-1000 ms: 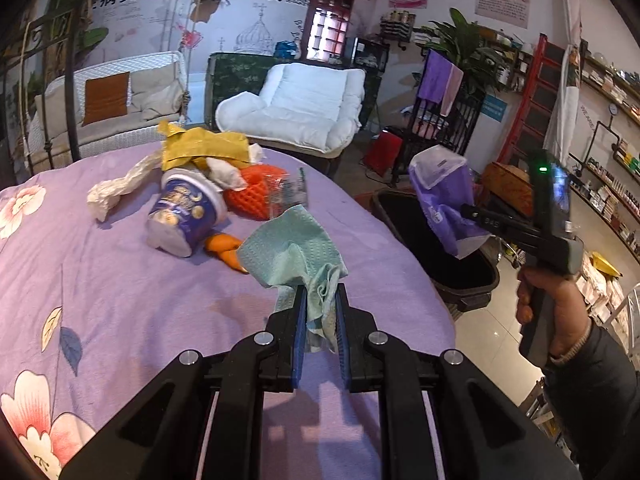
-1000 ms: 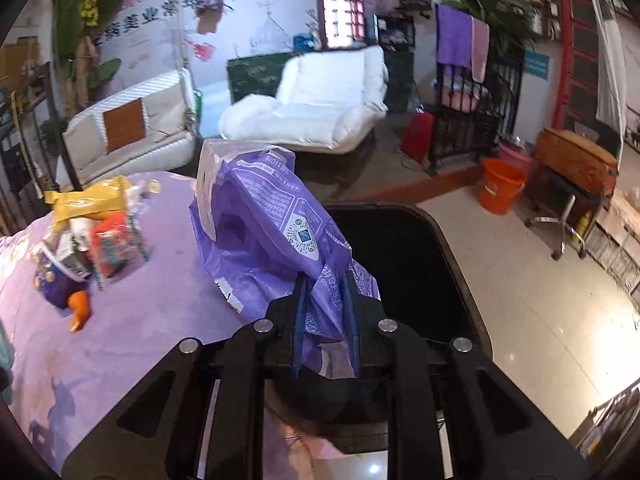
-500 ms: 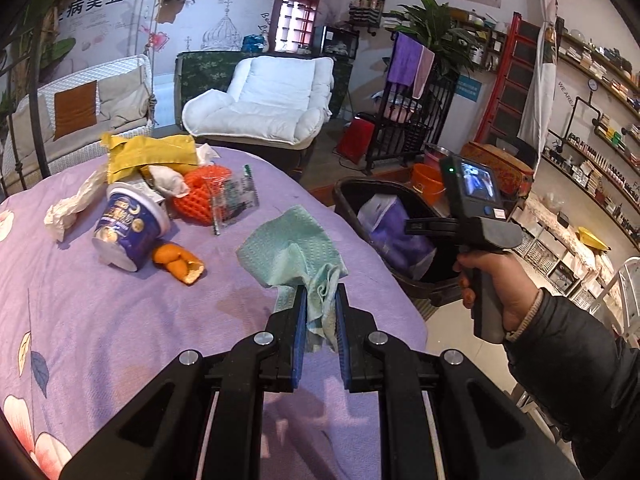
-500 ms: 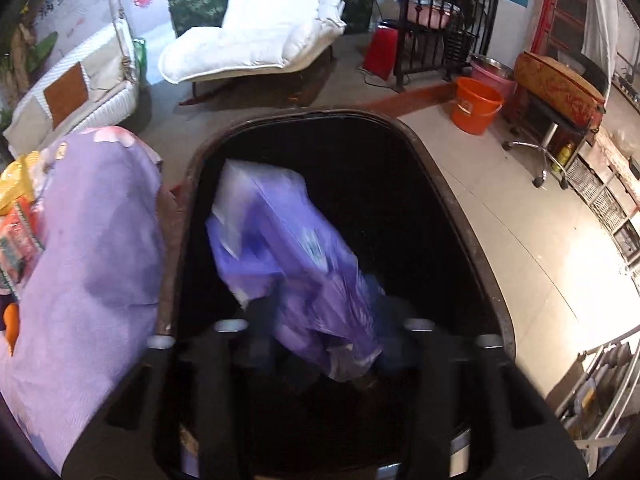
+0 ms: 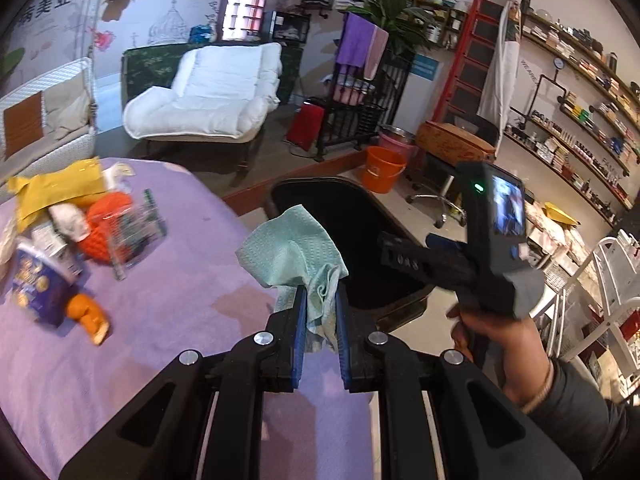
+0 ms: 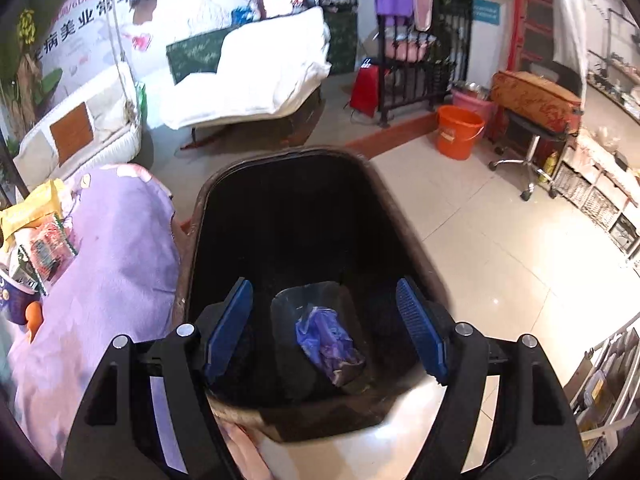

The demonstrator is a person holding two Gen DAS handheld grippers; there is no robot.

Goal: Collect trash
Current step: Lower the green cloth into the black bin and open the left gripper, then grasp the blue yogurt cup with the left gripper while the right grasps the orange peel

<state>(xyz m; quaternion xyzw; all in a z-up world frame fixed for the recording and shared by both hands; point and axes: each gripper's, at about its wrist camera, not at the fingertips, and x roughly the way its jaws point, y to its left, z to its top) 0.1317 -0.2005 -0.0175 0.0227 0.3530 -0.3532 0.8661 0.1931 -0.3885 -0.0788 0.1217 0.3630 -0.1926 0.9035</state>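
My left gripper is shut on a crumpled light green paper towel, held over the right edge of the purple-clothed table beside the black trash bin. My right gripper hangs over the black trash bin, its jaws opening with nothing between them. The purple plastic bag lies loose at the bottom of the bin. In the left wrist view a hand holds the right gripper's body to the right.
Trash lies at the table's left: a yellow packet, an orange net, a clear wrapper, a purple cup, orange peel. An orange bucket, a wheeled stool and a white lounge chair stand beyond the bin.
My right gripper opened and let go of the purple bag, which dropped to the bin's bottom. My left gripper carried the green towel rightward toward the bin.
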